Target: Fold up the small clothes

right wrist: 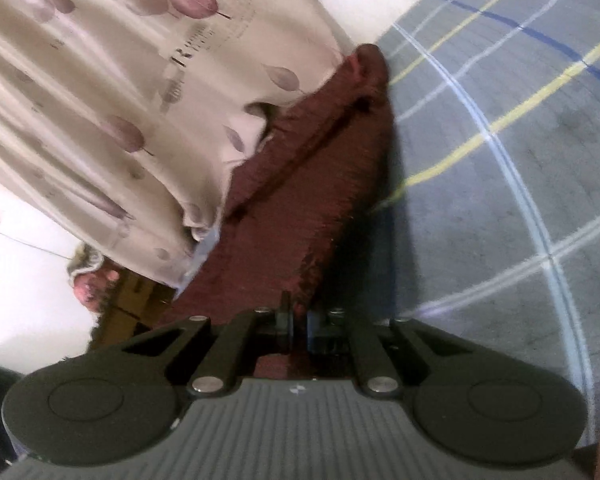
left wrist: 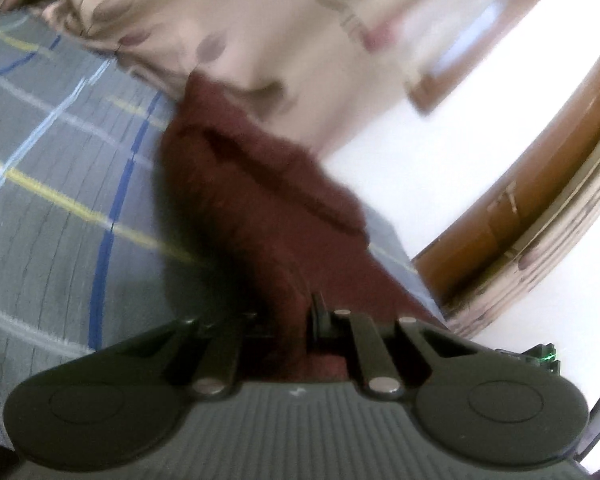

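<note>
A dark maroon fuzzy garment (left wrist: 260,200) hangs stretched between both grippers above a grey plaid bedsheet (left wrist: 60,200). My left gripper (left wrist: 288,320) is shut on one end of it; the cloth runs away from the jaws toward the curtain. In the right wrist view my right gripper (right wrist: 298,316) is shut on the other end of the same garment (right wrist: 312,184), which stretches up and away over the bedsheet (right wrist: 500,160). The fingertips are mostly buried in cloth.
A beige curtain with purple leaf print (right wrist: 100,100) hangs beside the bed, also in the left wrist view (left wrist: 240,20). A brown wooden door or cabinet (left wrist: 540,184) and white wall lie past the bed edge. A foot (right wrist: 92,284) shows on the floor.
</note>
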Demonstrator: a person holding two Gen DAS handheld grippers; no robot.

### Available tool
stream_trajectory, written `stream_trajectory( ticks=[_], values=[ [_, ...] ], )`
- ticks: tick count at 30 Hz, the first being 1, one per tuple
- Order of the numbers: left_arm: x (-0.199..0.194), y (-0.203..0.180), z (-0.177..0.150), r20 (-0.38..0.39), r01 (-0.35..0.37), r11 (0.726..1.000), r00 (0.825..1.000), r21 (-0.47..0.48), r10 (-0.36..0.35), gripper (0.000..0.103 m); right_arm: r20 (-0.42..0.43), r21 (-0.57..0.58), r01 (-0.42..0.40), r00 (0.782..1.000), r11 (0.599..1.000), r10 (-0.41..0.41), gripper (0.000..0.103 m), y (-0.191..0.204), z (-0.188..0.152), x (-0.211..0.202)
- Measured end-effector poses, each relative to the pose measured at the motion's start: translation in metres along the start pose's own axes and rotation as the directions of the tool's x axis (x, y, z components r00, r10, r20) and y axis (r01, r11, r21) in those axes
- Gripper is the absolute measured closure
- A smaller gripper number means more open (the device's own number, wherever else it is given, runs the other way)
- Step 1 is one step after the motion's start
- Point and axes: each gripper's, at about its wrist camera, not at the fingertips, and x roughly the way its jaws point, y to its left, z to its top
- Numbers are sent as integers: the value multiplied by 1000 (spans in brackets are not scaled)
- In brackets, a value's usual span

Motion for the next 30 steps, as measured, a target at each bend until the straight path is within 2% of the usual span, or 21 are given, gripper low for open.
stream_trajectory(
  ticks=[9, 18, 21, 25, 27, 29, 30],
  values=[
    [-20, 0, -9, 29, 5, 1000, 1000, -4, -5, 91, 23, 37, -81, 997, 996, 80, 91, 10, -5, -9],
    [-57, -3, -25, 59, 30, 998, 998, -62, -27, 91, 55, 93, -100, 994, 991, 96, 91, 9, -22, -38],
    [-67, -12, -20, 77, 41, 998, 996, -39, -38, 91, 59, 105, -101, 994, 989, 95, 91, 11, -24, -47],
    [-59, -20, -8, 58, 36, 999, 998, 4, -36, 91, 65, 97, -120, 991, 988, 114, 91, 16, -13, -45],
    [-53, -17, -9, 11, 48, 999, 999, 6, -48, 91, 51, 70, -107, 993, 992, 104, 91, 20, -7, -39],
    [-53, -14, -13, 8, 1, 1000, 1000, 28, -1, 91, 18, 14, -51, 999, 999, 51, 91, 23, -7, -35],
    [-55, -9, -16, 10, -13, 1000, 1000, 21, 13, 91, 1, 23, -44, 999, 999, 44, 91, 19, -9, -33]
  ],
)
